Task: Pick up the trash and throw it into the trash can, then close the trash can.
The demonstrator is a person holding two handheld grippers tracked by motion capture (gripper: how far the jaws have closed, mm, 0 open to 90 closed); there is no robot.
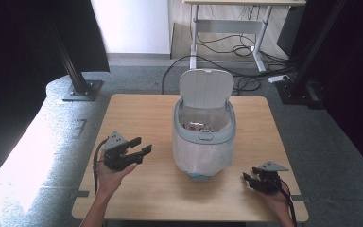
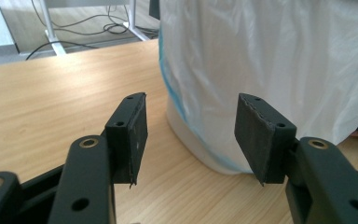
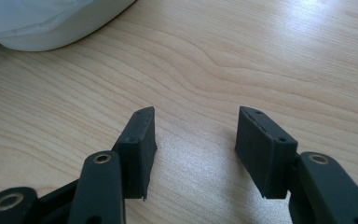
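Note:
A small grey-rimmed bin [image 1: 203,137] lined with a white plastic bag stands mid-table, its lid [image 1: 204,87] tipped up at the back and red-and-white scraps inside. My left gripper [image 1: 140,145] hovers open just left of the bin, its jaws aimed at the bag. In the left gripper view the bagged bin wall [image 2: 270,70] rises close ahead and nothing sits between the pads. My right gripper [image 1: 250,178] rests low by the table's front right, open over bare wood [image 3: 196,88], with the bin's base [image 3: 51,28] off to its upper left.
The wooden table [image 1: 137,111] has bare room left and right of the bin. Beyond its far edge stand black stand legs [image 1: 78,82] and a desk frame with loose cables [image 1: 236,47] on the grey floor.

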